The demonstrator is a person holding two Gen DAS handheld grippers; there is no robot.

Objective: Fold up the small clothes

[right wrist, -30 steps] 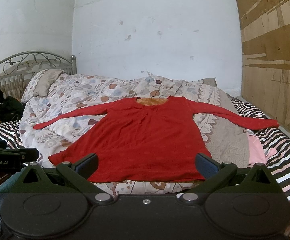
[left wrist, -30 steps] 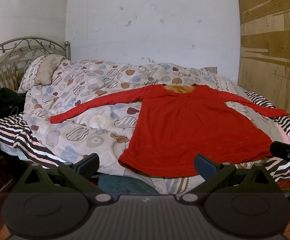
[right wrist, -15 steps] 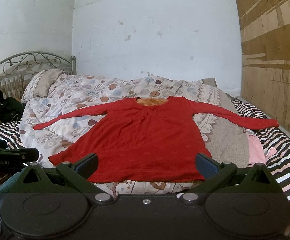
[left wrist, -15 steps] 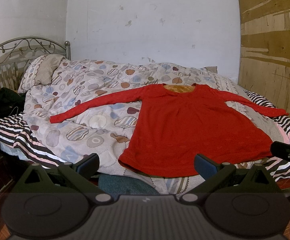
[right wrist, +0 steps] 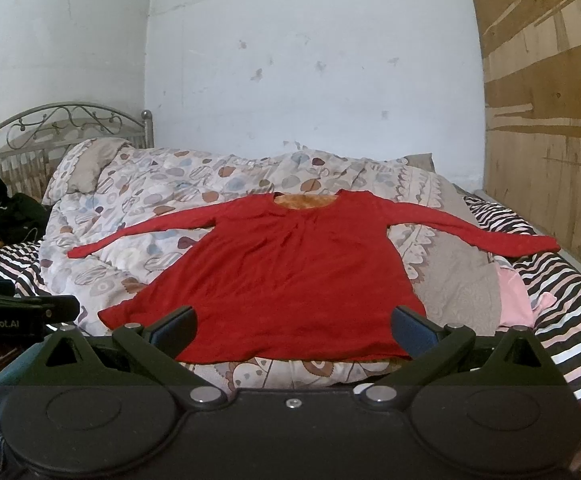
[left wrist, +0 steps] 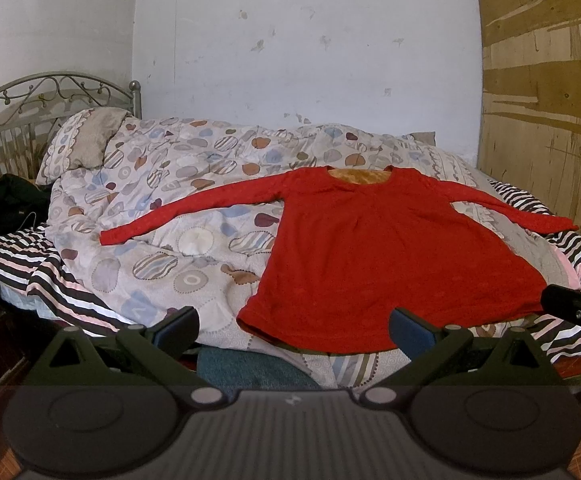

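A red long-sleeved top [left wrist: 386, 256] lies flat on the bed, front up, both sleeves spread out to the sides, hem toward me. It also shows in the right wrist view [right wrist: 290, 280]. My left gripper [left wrist: 293, 330] is open and empty, held short of the hem's left corner. My right gripper [right wrist: 293, 330] is open and empty, just in front of the hem's middle. Each gripper's tip shows at the edge of the other's view.
The bed has a patterned quilt [left wrist: 162, 240] over a striped sheet [right wrist: 570, 304]. A pillow [left wrist: 86, 140] and metal headboard [left wrist: 50, 92] are at the left. Dark clothes [left wrist: 6, 200] lie beside the bed. A wooden panel [right wrist: 550, 120] stands at the right.
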